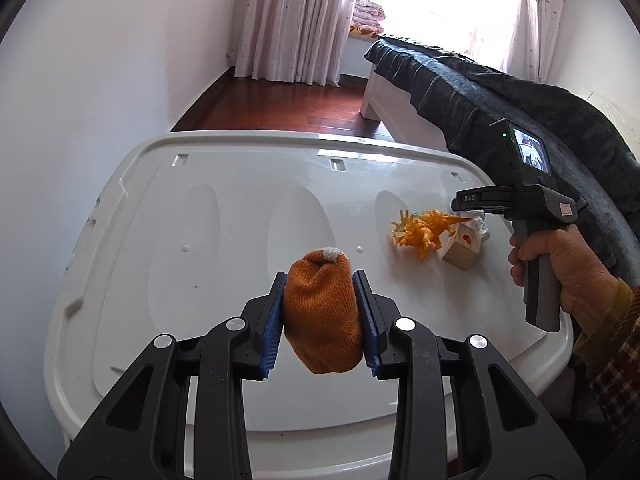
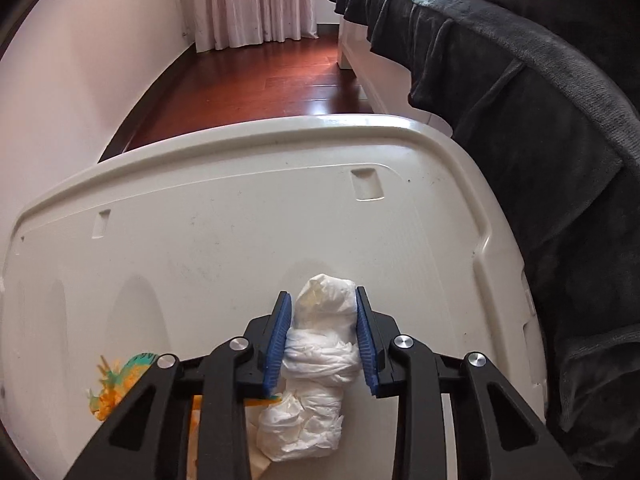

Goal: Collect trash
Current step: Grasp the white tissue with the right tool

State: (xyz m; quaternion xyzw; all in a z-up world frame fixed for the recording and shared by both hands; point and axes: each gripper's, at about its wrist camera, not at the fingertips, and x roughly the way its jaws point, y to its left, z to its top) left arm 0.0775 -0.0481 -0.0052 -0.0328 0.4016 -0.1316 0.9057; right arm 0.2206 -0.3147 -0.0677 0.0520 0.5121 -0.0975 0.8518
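My left gripper point(image 1: 319, 277) is shut on an orange knitted sock point(image 1: 320, 320) with a white tip, held just above the white plastic lid point(image 1: 192, 240). In the right wrist view, my right gripper point(image 2: 322, 293) has its blue pads pressed on both sides of a crumpled white tissue wad point(image 2: 316, 348) that lies on the lid point(image 2: 240, 240). The left wrist view shows the same gripper at the lid's right side, held by a person's hand point(image 1: 560, 256), with the tissue point(image 1: 479, 220) under its jaws.
An orange toy dinosaur point(image 1: 424, 230) stands beside a small beige carton point(image 1: 464, 252) close to the tissue; the dinosaur point(image 2: 112, 388) shows left of my right gripper. A bed with a dark blanket point(image 1: 500, 92) borders the lid's right. Beyond lie red wood floor point(image 1: 280, 108) and curtains.
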